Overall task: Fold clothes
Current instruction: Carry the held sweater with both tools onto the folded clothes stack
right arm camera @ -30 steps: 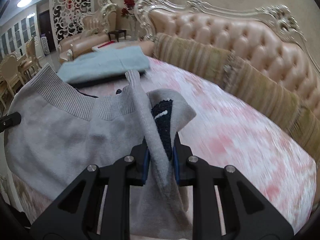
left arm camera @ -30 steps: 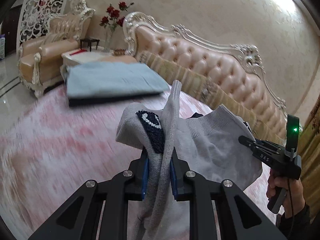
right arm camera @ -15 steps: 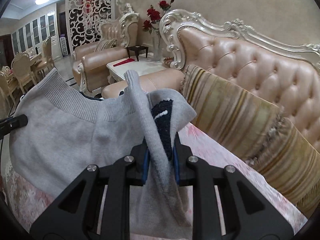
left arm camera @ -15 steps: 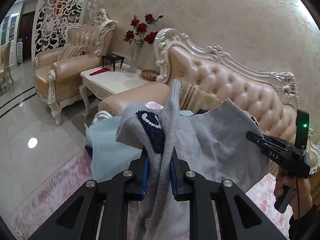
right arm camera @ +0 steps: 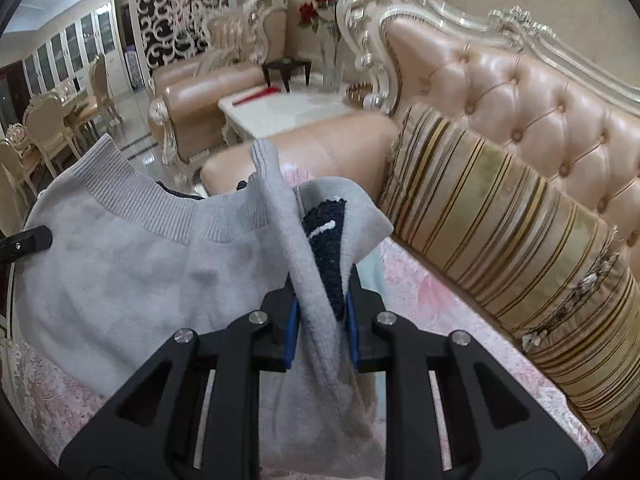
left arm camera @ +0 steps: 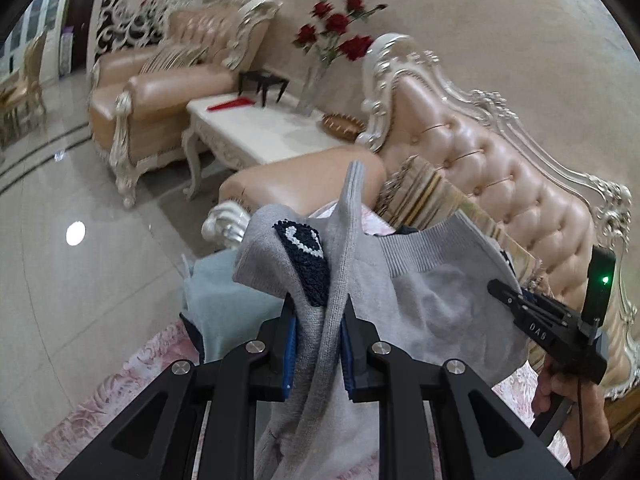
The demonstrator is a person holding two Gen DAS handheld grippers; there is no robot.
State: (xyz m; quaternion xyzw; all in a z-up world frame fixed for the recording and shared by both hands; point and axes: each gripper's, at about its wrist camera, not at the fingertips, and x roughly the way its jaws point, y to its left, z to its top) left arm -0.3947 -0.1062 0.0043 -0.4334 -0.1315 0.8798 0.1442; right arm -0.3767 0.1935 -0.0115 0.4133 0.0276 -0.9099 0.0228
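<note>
A grey knit sweater (left arm camera: 432, 304) with a ribbed hem and a navy patch (left arm camera: 308, 264) hangs in the air, stretched between both grippers. My left gripper (left arm camera: 318, 320) is shut on one bunched corner of it. My right gripper (right arm camera: 322, 304) is shut on the other corner, where the sweater (right arm camera: 132, 272) spreads to the left. The right gripper also shows in the left wrist view (left arm camera: 516, 300), at the sweater's far edge, with a hand under it. The lower part of the sweater is hidden behind the gripper bodies.
A folded light blue garment (left arm camera: 224, 300) lies on the pink cloth-covered sofa seat (right arm camera: 432, 304) below. A striped cushion (right arm camera: 500, 220) leans on the tufted sofa back (right arm camera: 540, 112). A white side table (left arm camera: 256, 132) with roses and an armchair (left arm camera: 160, 88) stand beyond.
Both grippers have lifted and tilted upward with the sweater. The views swung from the pink seat toward the armrest, side table and floor. Both grips are unchanged.
</note>
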